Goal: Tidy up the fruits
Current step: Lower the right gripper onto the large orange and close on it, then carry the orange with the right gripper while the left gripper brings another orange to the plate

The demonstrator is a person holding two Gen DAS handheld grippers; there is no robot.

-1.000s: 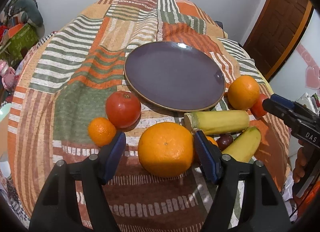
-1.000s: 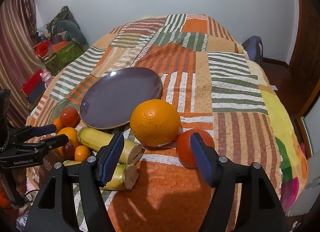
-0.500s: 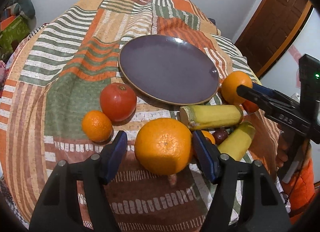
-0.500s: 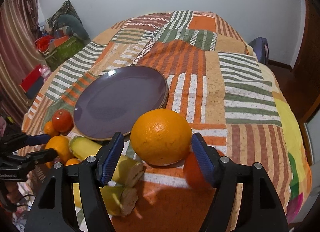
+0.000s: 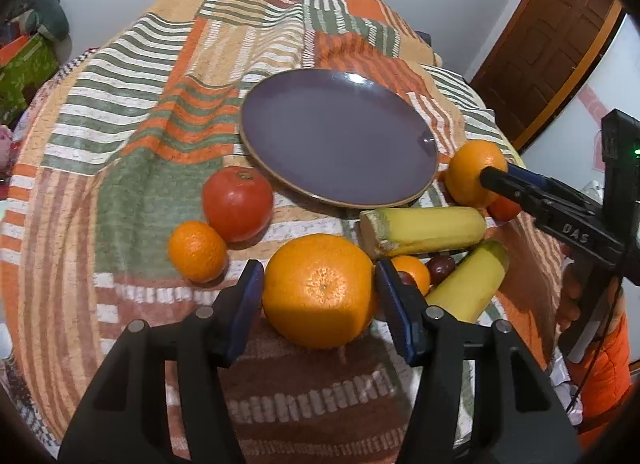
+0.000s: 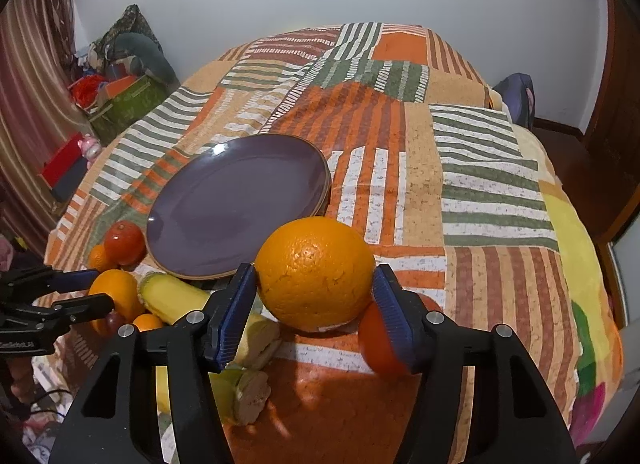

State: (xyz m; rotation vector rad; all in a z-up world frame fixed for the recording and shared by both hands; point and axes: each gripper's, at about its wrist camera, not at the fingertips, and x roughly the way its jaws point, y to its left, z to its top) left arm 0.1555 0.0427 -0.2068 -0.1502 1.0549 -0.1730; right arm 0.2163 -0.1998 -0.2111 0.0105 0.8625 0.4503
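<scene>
My left gripper [image 5: 319, 294] is shut on a large orange [image 5: 318, 290], held just above the patterned bedspread. My right gripper [image 6: 315, 300] is shut on another large orange [image 6: 315, 290], lifted a little off the bed. An empty purple plate [image 5: 338, 136] lies beyond both; it also shows in the right wrist view [image 6: 240, 204]. A red tomato [image 5: 237, 203] and a small mandarin [image 5: 197, 250] lie left of the left gripper. Two yellow banana pieces [image 5: 424, 230] and a small orange [image 5: 412, 272] lie to its right.
A second red tomato [image 6: 378, 348] lies behind the right gripper's right finger. Dark grapes [image 5: 440, 264] sit between the banana pieces. The bedspread [image 6: 460, 168] stretches away past the plate. A green box [image 6: 128, 104] and clutter stand off the bed's left side.
Both grippers have closed onto their oranges and raised them slightly. The right gripper has moved toward the plate, away from the tomato.
</scene>
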